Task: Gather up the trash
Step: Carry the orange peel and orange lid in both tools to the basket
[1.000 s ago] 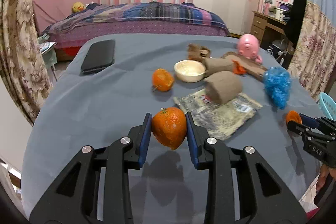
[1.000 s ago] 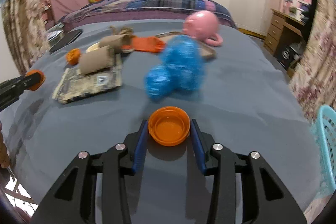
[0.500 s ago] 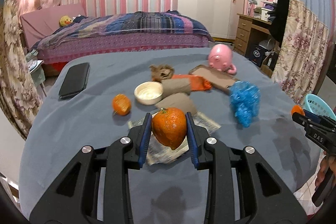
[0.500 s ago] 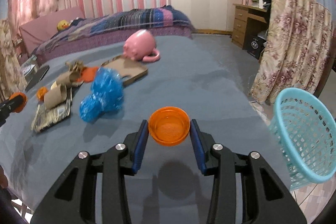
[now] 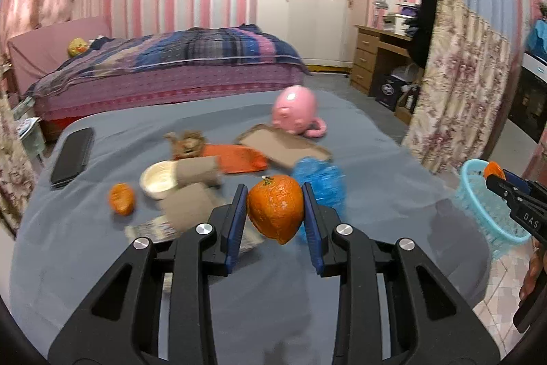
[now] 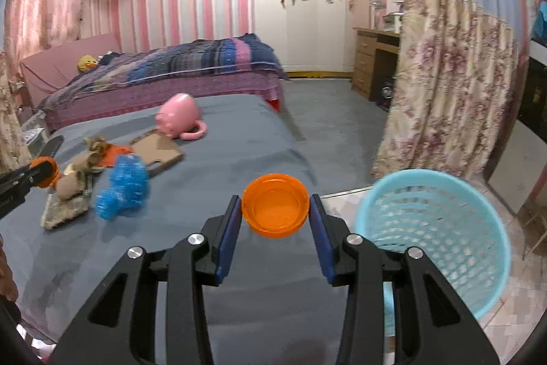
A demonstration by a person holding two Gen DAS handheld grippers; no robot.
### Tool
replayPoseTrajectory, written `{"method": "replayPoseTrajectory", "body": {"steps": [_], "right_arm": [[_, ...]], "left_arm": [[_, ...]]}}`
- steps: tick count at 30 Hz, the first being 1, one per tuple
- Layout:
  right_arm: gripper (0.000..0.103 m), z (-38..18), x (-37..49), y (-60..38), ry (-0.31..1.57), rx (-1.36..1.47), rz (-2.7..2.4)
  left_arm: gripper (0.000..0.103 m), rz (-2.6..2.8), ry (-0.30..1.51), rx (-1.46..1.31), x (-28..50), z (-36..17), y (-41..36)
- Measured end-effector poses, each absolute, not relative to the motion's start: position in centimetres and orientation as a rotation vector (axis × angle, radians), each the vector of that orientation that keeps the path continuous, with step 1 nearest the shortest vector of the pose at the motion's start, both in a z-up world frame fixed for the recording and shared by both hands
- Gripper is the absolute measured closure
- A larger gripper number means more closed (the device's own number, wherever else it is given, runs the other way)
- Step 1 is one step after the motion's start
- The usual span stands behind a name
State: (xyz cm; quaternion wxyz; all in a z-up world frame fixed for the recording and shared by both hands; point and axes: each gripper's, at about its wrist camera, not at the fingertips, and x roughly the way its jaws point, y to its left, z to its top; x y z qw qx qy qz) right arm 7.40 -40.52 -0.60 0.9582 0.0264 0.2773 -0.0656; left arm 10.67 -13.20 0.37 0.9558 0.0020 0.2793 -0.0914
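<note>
My left gripper (image 5: 275,214) is shut on an orange peel (image 5: 276,208), lifted above the grey table (image 5: 102,262). My right gripper (image 6: 275,211) is shut on an orange bottle cap (image 6: 275,209), held over the table's right edge just left of the light blue mesh basket (image 6: 434,235). In the left wrist view that basket (image 5: 485,207) stands on the floor at the right, with the right gripper (image 5: 495,175) and its cap above its rim. Still on the table lie a second orange peel (image 5: 121,199), a blue crumpled bag (image 5: 323,182), cardboard rolls (image 5: 196,173) and a printed wrapper (image 5: 154,230).
A white bowl (image 5: 157,180), an orange wrapper (image 5: 236,158), a brown cardboard tray (image 5: 283,147), a pink pig toy (image 5: 295,112) and a black phone (image 5: 71,156) lie further back. A bed stands behind, a floral curtain (image 6: 444,84) to the right.
Both grippers rose and swung right with their loads still gripped. The blue basket came into both views; the right gripper with the cap now sits beside it.
</note>
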Motion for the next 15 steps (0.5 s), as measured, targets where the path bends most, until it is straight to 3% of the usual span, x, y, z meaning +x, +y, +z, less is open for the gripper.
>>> {"method": "replayPoseTrajectory", "body": {"steps": [15], "right_arm": [[0.063, -0.9, 4.5, -51.0, 0.549, 0.083, -0.327]], "left_arm": [[0.072, -0.402, 0.524, 0.095, 10.6, 1.2, -26.3]]}}
